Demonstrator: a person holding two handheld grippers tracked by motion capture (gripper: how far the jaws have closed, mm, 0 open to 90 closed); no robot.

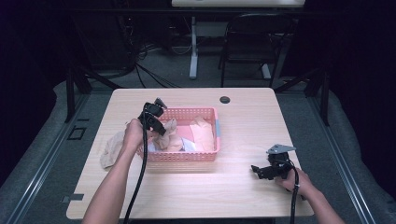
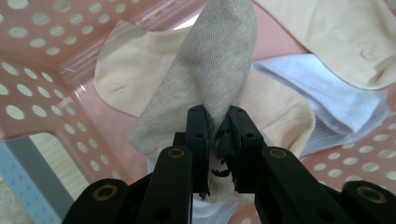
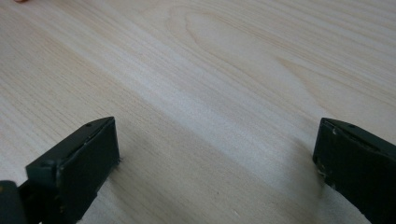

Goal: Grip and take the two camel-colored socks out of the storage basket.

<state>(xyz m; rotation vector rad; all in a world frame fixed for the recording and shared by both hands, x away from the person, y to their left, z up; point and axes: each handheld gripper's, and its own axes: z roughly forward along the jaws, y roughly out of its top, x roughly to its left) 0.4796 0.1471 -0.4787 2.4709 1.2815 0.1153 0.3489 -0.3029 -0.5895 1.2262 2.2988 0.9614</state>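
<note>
Left gripper (image 2: pixel 216 122) clamped on grey sock (image 2: pixel 210 74) over pink basket (image 1: pixel 212 156), right gripper (image 3: pixel 217 163) wide on table (image 3: pixel 210 70)

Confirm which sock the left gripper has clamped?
The grey-beige knit sock, pinched in the left gripper above the pink basket. The peach socks and the white one lie loose inside.

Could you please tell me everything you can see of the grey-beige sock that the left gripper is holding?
The grey-beige knitted sock looks like soft, finely ribbed fabric, plain and unpatterned. The left gripper has its black jaws shut on one bunched end, and the rest hangs limp below it. It hangs above the pink perforated plastic basket, over a peach sock and a white sock lying inside. Whether its lower end touches them cannot be told.
</note>
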